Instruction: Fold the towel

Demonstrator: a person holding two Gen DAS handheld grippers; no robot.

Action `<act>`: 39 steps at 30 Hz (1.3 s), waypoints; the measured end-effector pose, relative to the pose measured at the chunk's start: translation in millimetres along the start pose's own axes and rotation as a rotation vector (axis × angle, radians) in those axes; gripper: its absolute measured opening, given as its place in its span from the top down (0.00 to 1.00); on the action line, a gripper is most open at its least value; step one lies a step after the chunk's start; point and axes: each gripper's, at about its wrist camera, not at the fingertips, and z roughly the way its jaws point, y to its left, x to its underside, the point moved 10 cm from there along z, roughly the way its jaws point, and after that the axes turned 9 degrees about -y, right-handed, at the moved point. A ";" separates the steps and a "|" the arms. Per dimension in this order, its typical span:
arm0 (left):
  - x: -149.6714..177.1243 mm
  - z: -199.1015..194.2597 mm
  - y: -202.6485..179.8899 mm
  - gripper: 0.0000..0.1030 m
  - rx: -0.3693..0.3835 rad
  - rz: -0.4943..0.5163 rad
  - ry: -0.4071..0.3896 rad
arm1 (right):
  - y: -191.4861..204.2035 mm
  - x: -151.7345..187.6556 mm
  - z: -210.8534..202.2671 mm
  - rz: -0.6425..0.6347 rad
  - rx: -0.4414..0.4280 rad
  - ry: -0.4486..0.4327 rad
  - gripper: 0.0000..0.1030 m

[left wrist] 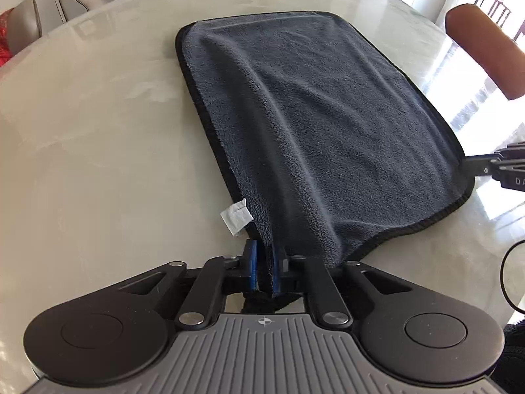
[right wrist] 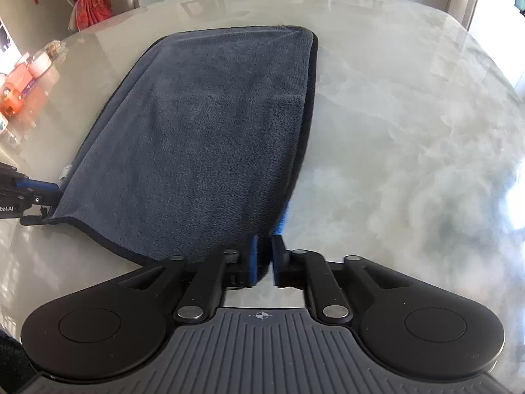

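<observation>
Fleecy grey towel (left wrist: 311, 124) on glossy marble table (left wrist: 98, 131), near corners pinched by left hand-held gripper (left wrist: 264, 269) and right hand-held gripper (right wrist: 264, 259).

I count one dark grey towel (left wrist: 315, 124) on the bench (left wrist: 98, 151), one white tag (left wrist: 237, 218) at its near left edge, two grippers, left (left wrist: 264, 271) and right (right wrist: 265, 262), at its near corners, and two jars (right wrist: 31, 69) beyond its left side.

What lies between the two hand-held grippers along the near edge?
Only the towel's black-bound near hem spans from left hand-held gripper to right hand-held gripper, sagging onto the table; left wrist view shows it.
</observation>
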 end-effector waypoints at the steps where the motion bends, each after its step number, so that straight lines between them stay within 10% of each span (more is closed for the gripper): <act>1: 0.6 -1.5 -1.3 0.93 -0.011 0.024 0.004 | -4.1 0.1 -4.7 -0.023 0.011 0.002 0.95; 13: 4.9 -9.7 -1.1 0.91 -0.016 0.031 0.032 | -14.5 11.7 -9.5 -0.071 0.023 0.114 0.91; 18: -13.7 -21.8 -1.6 0.89 -0.015 0.063 -0.041 | -16.1 -16.2 -18.6 -0.065 0.037 0.054 0.80; 23: -29.9 -15.6 -20.7 0.84 0.083 0.057 -0.095 | 10.1 -37.6 -8.8 -0.013 -0.136 -0.038 0.73; 35: -9.8 5.5 -10.9 0.82 0.101 0.051 0.031 | -17.3 -20.3 -11.1 0.064 -0.143 0.077 0.70; 39: -48.5 8.6 -9.0 0.66 0.099 0.086 -0.058 | -31.4 -66.4 -1.4 0.115 -0.135 -0.056 0.68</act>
